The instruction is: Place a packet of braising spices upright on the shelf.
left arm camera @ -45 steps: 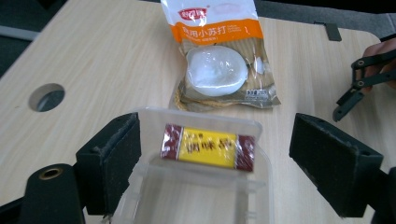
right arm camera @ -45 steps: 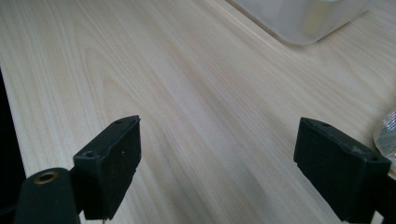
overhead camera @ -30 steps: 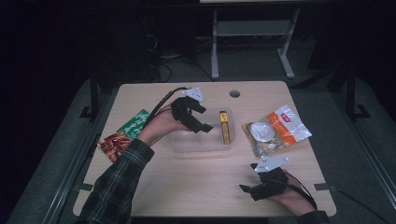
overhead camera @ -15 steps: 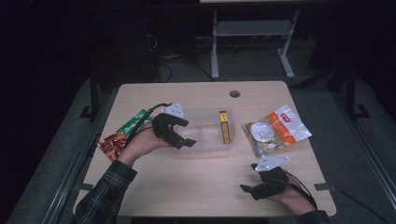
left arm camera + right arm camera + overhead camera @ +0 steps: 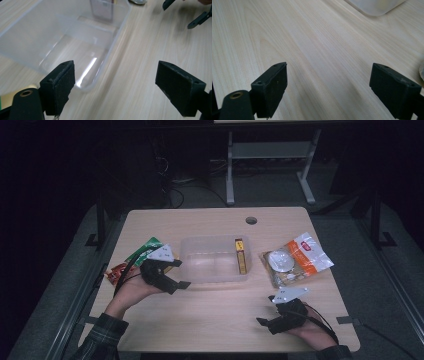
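Hovering over the table's [image 5: 215, 320] left side, the left gripper [image 5: 176, 277] is sitting just beside the green and red snack packets [image 5: 131, 262], which are lying under and behind the hand, out toward the table's left edge. Its jaws are standing wide apart and empty, pointing toward the clear plastic tub [image 5: 205, 262]; in the left gripper view the tub's near corner [image 5: 85, 85] is lying just ahead of the left-hand jaw. So the packets are behind where the jaws are aiming, and I judge the hand needs turning back leftward before any pick there. The left hand is plainly the nearer one; the right gripper [image 5: 267, 322] is resting well apart at the near right edge, jaws also spread and holding nothing, looking over bare wood. A yellow bar [image 5: 240, 256] is lying in the tub's right end, long axis running away from the person. The packets are partly covered by the left hand and cable, so their outlines are hard to make out.
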